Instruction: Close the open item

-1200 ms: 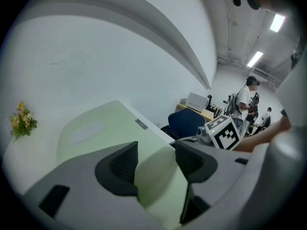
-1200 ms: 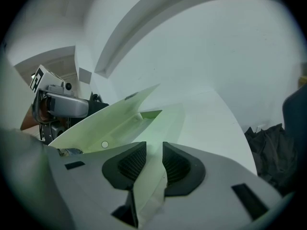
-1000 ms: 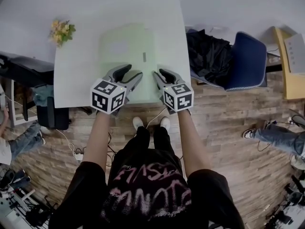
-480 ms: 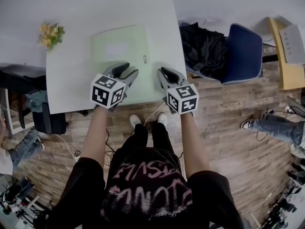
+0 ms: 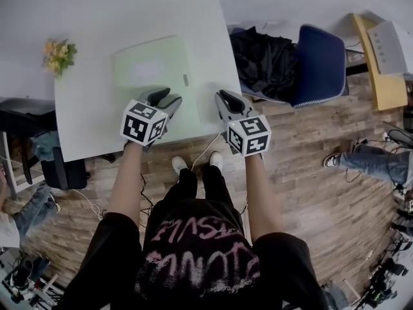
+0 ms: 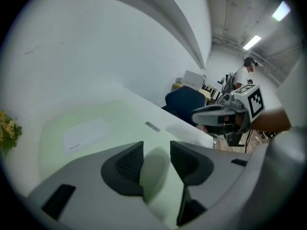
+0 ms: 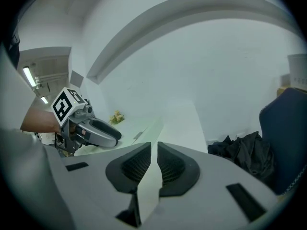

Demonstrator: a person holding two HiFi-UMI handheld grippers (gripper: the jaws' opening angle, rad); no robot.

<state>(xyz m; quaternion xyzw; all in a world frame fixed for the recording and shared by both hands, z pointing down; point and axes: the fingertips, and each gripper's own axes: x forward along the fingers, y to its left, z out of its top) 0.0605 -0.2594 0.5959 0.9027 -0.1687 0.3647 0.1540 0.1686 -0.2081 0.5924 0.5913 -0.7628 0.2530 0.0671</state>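
A pale green folder [image 5: 151, 70] lies flat on the white table [image 5: 116, 18], with a small grey clasp [image 5: 186, 79] near its right edge. My left gripper [image 5: 164, 97] hovers over the folder's near edge. Its jaws stand apart, and the left gripper view shows only the green surface [image 6: 96, 123] through the gap [image 6: 157, 159]. My right gripper [image 5: 226, 99] is just right of the folder, over bare table near the front corner. Its jaws are closing to a narrow slit [image 7: 154, 164], and I make out nothing gripped between them.
A small bunch of yellow flowers [image 5: 57, 50] lies at the table's left edge. Right of the table stands a blue chair [image 5: 319, 63] with a black jacket [image 5: 264, 60] on it. A yellow chair [image 5: 381, 70] is further right. A person's legs [image 5: 368, 163] show on the wooden floor.
Both grippers have drawn back from the folder's near edge towards the table's front. The right gripper's jaws have narrowed from wide apart to a slit, and the left's have closed a little.
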